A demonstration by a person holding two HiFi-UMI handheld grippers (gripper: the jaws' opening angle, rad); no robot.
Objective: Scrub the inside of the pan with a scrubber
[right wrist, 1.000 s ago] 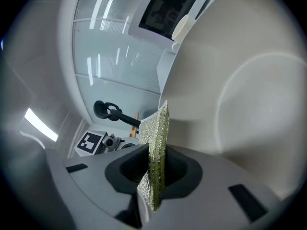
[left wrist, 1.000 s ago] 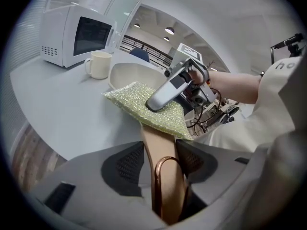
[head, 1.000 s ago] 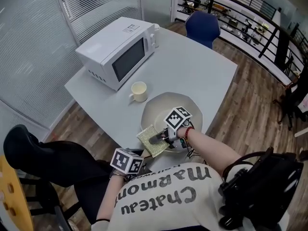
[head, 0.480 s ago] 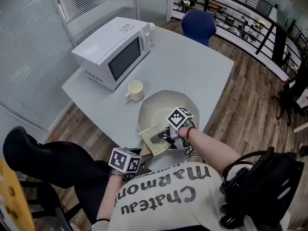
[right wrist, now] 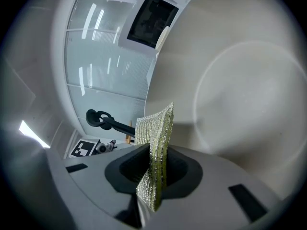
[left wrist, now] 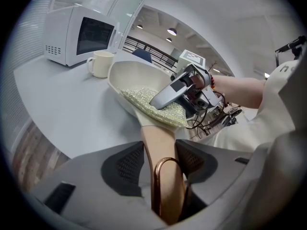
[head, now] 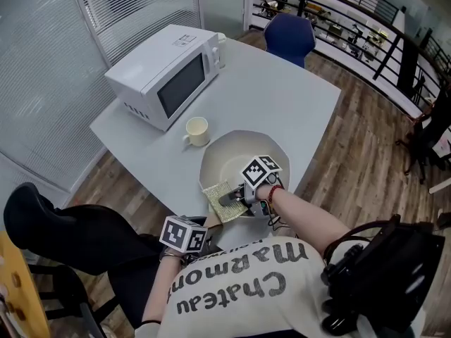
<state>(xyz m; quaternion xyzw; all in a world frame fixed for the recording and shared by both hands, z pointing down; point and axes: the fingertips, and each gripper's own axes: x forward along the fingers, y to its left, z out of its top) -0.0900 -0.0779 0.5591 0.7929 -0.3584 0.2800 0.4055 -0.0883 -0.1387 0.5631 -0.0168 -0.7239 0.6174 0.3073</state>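
A cream pan [head: 243,153] sits near the front edge of the grey table [head: 282,90]. In the left gripper view, my left gripper [left wrist: 160,169] is shut on the pan's tan handle [left wrist: 158,143], which has a copper loop at its end. My right gripper [head: 230,198] is shut on a glittery yellow-green scrubber [head: 218,192]. The scrubber [left wrist: 144,102] rests on the pan's near rim, just above the handle's base. In the right gripper view the scrubber [right wrist: 156,138] stands on edge between the jaws. The pan's pale inside [right wrist: 240,95] fills the right of that view.
A white microwave [head: 165,76] stands at the table's back left. A cream mug [head: 197,131] is just left of the pan. A blue chair [head: 290,37] is at the far side and a black chair [head: 63,238] at the near left.
My right gripper has tilted slightly, and the scrubber has shifted a little further onto the pan's near rim. The left gripper and the handle have kept still.
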